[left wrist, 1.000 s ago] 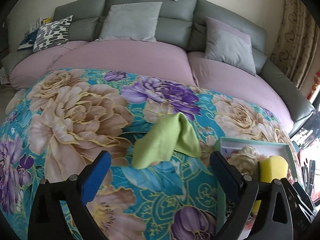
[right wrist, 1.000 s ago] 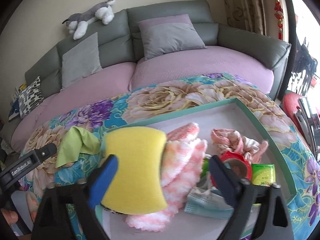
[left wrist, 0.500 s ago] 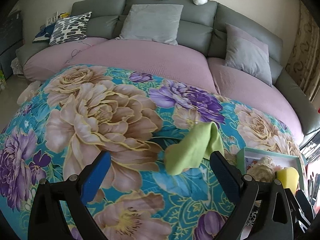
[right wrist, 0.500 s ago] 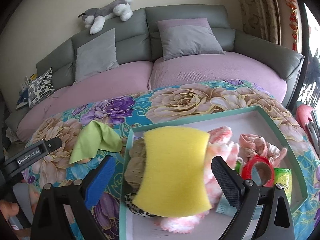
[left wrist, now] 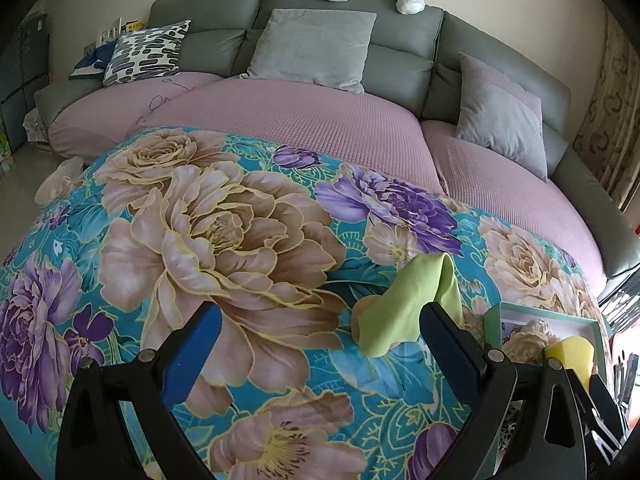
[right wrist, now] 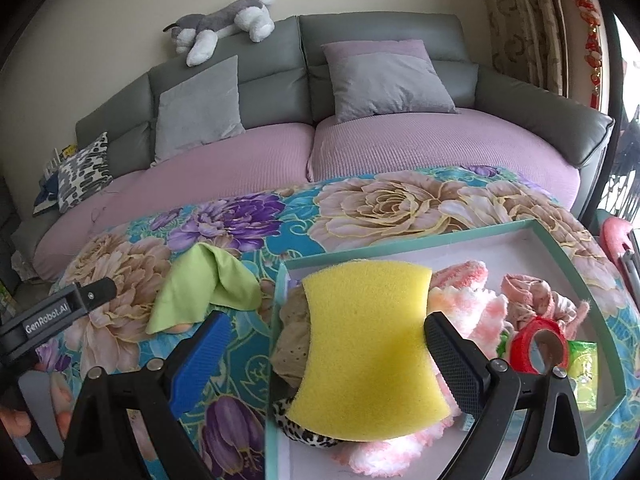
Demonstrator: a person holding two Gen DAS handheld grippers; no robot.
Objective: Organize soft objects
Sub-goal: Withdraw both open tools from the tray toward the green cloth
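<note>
Behind a floral quilted counter (left wrist: 224,240) stands a grey sofa, while the right gripper (right wrist: 328,356), fingers wide, frames a yellow foam sponge (right wrist: 368,348) over the teal-rimmed tray (right wrist: 576,264), and the left gripper (left wrist: 320,344), fingers wide and empty, faces the crumpled green cloth (left wrist: 404,300) at lower right, probably next.

We see our left black plastic two-finger gripper (left wrist: 318,350) built from thick, curved, matte arms, each with a small silver screw at its knuckle, one finger faced with a bright blue ribbed pad (left wrist: 191,354) and the other with a dark, finely textured pad. Our right black plastic two-finger gripper (right wrist: 326,358) has the same make: glossy black arms, silver screws, a blue ribbed pad (right wrist: 200,360) and a black ribbed pad (right wrist: 454,360). In the right wrist view, the left gripper's side shows as a black bar with a screw and white "GenRobot.AI" lettering.
</note>
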